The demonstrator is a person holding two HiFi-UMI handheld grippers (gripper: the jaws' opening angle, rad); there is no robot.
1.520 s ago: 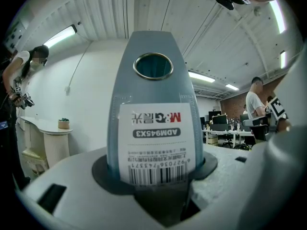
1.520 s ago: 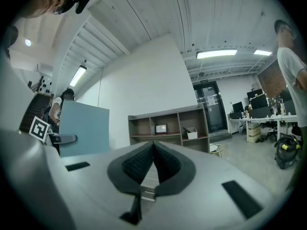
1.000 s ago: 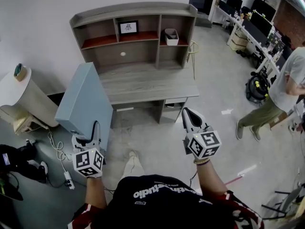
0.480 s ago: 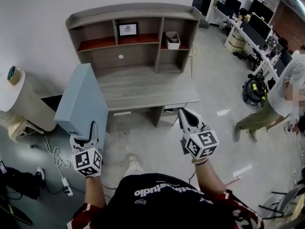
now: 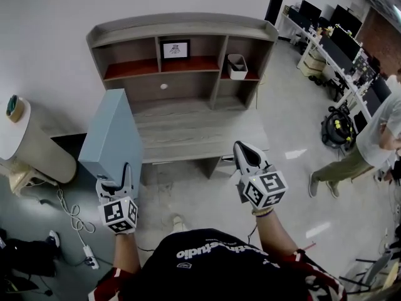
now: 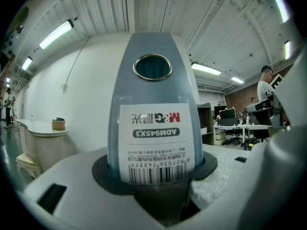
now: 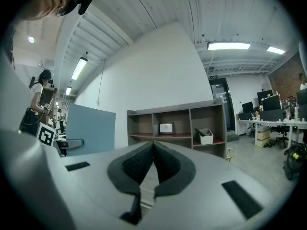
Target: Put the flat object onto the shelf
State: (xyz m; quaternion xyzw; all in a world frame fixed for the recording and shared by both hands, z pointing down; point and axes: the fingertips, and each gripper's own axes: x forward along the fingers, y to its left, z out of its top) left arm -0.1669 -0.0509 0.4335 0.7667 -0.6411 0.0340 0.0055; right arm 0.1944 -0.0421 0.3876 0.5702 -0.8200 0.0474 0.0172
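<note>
Left gripper (image 5: 123, 175), level at arm's length, clamps the spine of the blue binder (image 5: 113, 137), held upright before the shelf unit's (image 5: 182, 27) left side. Right gripper (image 5: 245, 155), level, faces the shelf unit, jaws closed and empty

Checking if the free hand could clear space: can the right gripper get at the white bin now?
Probably not yet: the right gripper, shut and empty, looks short of the desk, with the white bin back in the right compartment of the shelf. Nothing blocks the way, though.
</note>
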